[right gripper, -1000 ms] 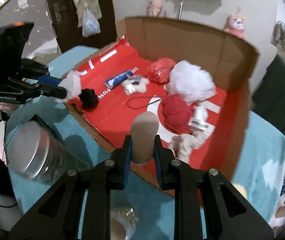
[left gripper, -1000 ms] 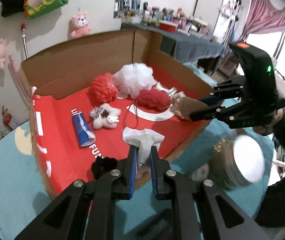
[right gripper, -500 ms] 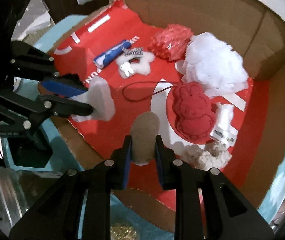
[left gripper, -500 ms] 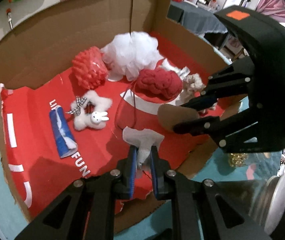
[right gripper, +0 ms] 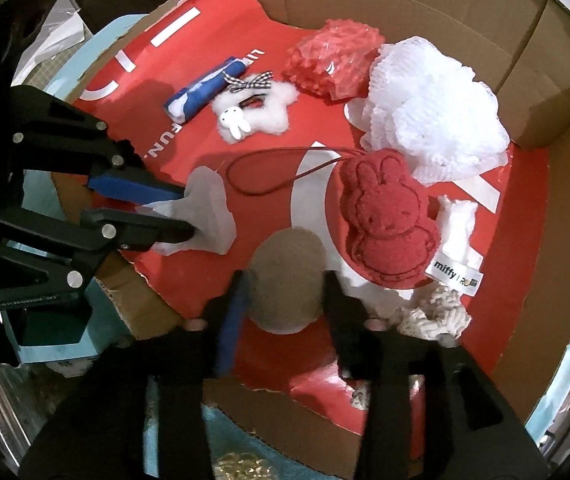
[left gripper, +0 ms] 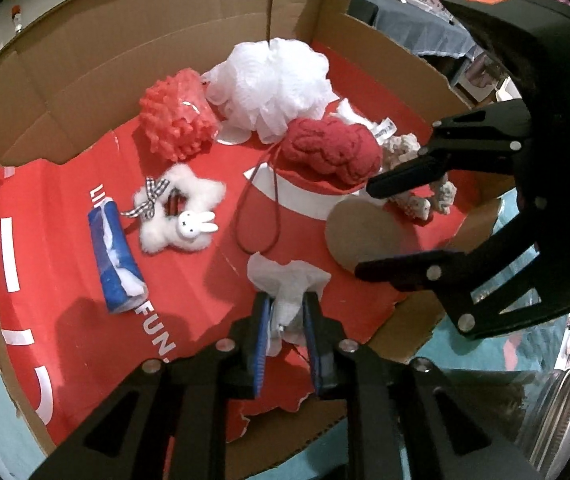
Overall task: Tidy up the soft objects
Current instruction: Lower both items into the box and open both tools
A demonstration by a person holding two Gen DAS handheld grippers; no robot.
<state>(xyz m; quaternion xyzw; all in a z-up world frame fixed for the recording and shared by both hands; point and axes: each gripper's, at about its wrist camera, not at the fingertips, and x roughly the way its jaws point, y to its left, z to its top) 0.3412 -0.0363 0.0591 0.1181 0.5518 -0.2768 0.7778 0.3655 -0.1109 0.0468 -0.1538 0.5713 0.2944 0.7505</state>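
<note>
Left wrist view: left gripper (left gripper: 287,312) jaws, opening, still contact the white cloth piece (left gripper: 287,280) near the cardboard box's (left gripper: 85,56) front edge. Right wrist view: right gripper (right gripper: 285,300) jaws are opening, parted around the tan round sponge (right gripper: 287,276), pads clear, near the front edge.

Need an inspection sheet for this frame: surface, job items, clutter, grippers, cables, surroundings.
Surface: cardboard box with a red printed liner, on a teal cover.
Job's things: white mesh pouf, coral pompom, red bunny plush, star-shaped bunny plush, blue roll, knitted cream piece all in the box.
Clutter: nothing seen.
Grippers: left hand-held gripper opening, white cloth between the jaws; right hand-held gripper opening, tan pad loose between them.
Cables: dark red cord on the bunny plush.
Surroundings: metal container beside the box.
</note>
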